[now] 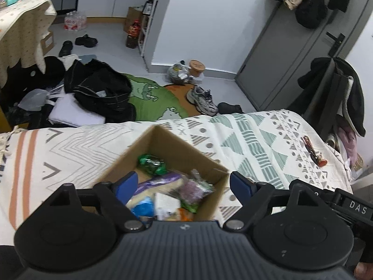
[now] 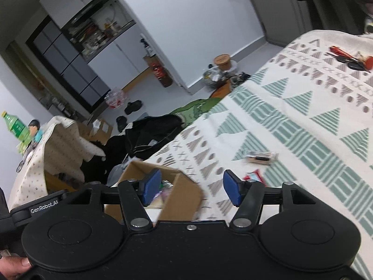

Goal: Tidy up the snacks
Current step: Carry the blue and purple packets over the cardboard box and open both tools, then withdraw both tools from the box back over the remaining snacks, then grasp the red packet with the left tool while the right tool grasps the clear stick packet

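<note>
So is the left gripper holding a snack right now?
No, the left gripper is open and empty above the box of snacks.

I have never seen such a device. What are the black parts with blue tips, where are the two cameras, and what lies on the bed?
A person holds one hand-held two-finger tool in each hand; a camera on each looks forward along its blue fingers. The left gripper is open and empty above a cardboard box that holds snack packets. The right gripper is also open and empty. Both views show a patterned bedspread. On it lie the box, a clear-wrapped snack, a red packet and some keys.
</note>
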